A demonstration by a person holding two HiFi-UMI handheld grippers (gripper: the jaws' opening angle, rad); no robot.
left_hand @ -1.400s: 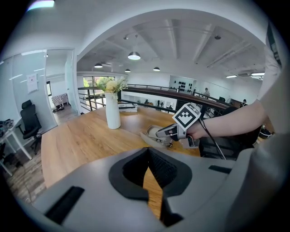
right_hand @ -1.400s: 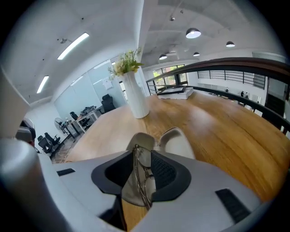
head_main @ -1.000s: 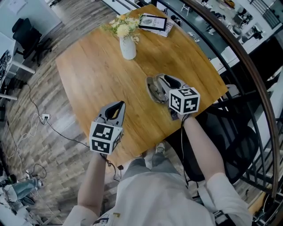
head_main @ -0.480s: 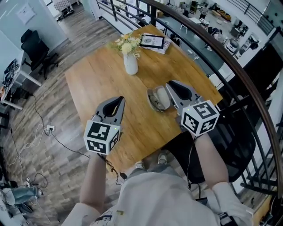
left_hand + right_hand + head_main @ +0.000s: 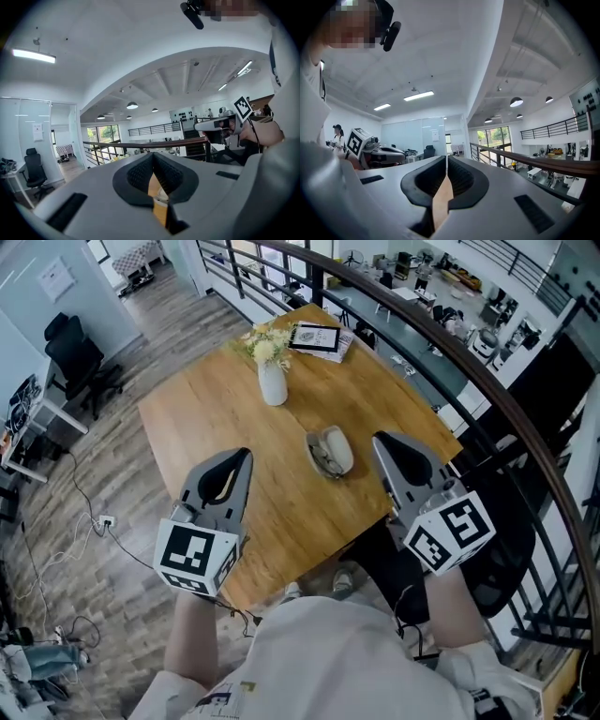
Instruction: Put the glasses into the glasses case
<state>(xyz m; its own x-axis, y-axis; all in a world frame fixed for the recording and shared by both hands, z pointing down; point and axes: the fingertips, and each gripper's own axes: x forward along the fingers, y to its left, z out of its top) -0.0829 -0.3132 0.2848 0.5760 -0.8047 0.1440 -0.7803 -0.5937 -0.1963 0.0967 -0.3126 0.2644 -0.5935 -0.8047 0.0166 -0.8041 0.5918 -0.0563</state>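
Observation:
On the wooden table [image 5: 206, 418] a pale glasses case [image 5: 339, 448] lies open, with the dark glasses [image 5: 322, 457] resting in it. Both grippers are lifted well above the table and point roughly level. My left gripper [image 5: 244, 455] hangs left of the case, its jaws shut and empty [image 5: 152, 157]. To the right of the case, my right gripper [image 5: 380, 439] has its jaws closing, nearly together, with nothing between them [image 5: 446, 159]. Neither gripper touches the case.
A white vase of flowers [image 5: 272, 381] stands at the table's far side, with a framed card on a booklet [image 5: 317, 337] behind it. A curved dark railing [image 5: 487, 381] runs past the table's right edge. A black chair [image 5: 506, 540] sits below my right arm.
Both grippers have risen off the table toward the camera. The right gripper has pulled back from the case and its jaws have closed. The case stays where it was.

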